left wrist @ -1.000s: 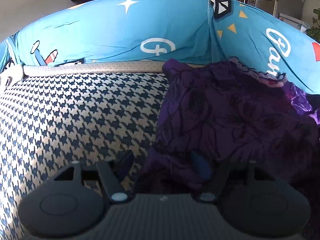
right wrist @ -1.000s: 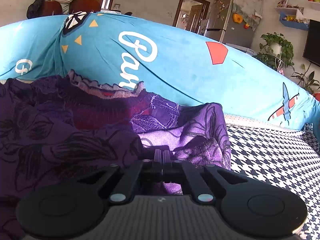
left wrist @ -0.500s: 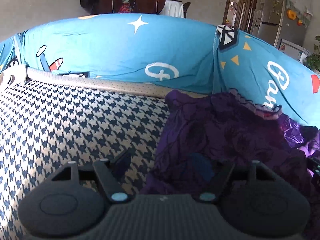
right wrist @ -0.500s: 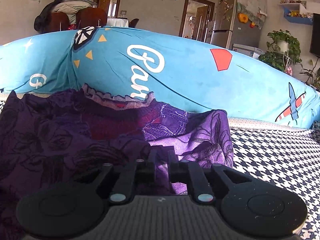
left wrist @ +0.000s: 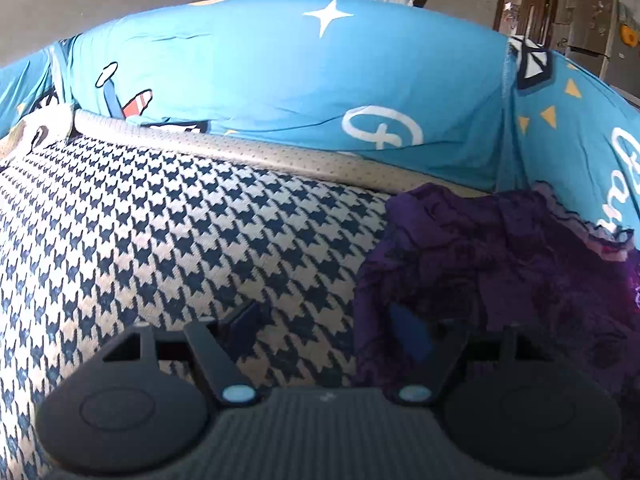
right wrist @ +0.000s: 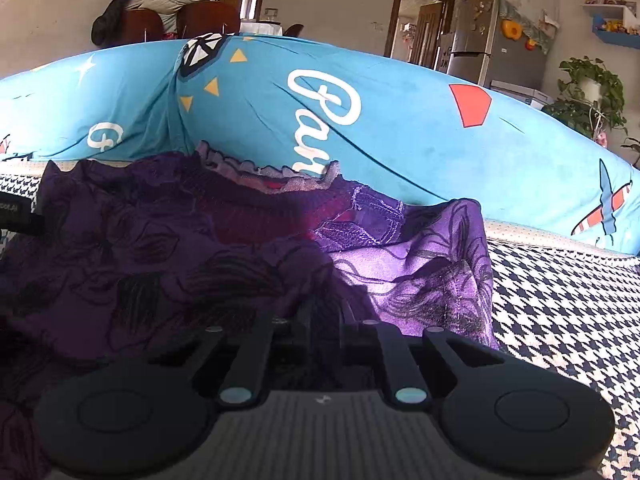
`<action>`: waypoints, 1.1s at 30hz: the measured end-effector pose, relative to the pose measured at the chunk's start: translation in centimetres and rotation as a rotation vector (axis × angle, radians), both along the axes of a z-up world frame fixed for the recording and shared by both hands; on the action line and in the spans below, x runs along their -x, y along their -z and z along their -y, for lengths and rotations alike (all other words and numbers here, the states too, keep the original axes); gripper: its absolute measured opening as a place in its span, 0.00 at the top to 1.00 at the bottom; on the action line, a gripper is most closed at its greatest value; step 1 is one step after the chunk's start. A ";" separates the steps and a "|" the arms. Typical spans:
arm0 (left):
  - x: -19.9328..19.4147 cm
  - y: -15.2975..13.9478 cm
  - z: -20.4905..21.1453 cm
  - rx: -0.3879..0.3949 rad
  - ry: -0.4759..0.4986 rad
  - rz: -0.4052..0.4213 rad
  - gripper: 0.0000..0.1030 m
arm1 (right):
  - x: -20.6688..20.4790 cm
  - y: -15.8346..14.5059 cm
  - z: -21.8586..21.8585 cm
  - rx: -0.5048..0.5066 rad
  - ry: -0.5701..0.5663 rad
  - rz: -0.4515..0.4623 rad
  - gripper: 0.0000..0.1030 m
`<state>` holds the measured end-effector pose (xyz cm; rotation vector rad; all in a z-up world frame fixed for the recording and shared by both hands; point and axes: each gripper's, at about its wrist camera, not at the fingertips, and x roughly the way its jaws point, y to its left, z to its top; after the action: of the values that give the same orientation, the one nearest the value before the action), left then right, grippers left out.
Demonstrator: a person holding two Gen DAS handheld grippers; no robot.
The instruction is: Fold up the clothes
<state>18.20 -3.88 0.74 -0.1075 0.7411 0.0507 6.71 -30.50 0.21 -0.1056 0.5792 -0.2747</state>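
With the left gripper [left wrist: 328, 322] spread wide and the right gripper [right wrist: 323, 312] slightly parted, neither clamped, the rumpled purple floral garment [right wrist: 168, 256] could be bunched rather than folded on the houndstooth sofa seat [left wrist: 168, 232].

White script on the blue cushion covers

The blue cushion cover [right wrist: 400, 128] carries large white cursive reading "Gan", its last letters hidden behind the purple garment [right wrist: 160, 248]. A second cover [left wrist: 280, 80] shows a circled looping white letter, not clearly legible. Fridge stickers are too small to read.
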 end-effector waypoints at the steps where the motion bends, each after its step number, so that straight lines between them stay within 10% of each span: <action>1: 0.0 0.0 0.0 -0.012 -0.003 0.003 0.24 | 0.1 0.0 0.0 0.003 -0.002 -0.001 0.88; 17: 4.2 -3.9 1.9 0.000 0.110 0.037 0.21 | 0.6 0.9 1.3 0.123 0.080 -0.051 0.79; 33: 10.7 -4.2 4.3 -0.067 0.250 -0.002 0.16 | 5.4 -3.9 3.6 -0.015 -0.004 -0.056 0.67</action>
<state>7.53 -8.15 4.90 0.0497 0.7496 -0.1630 1.28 -34.09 4.14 -0.1002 0.6361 -0.2642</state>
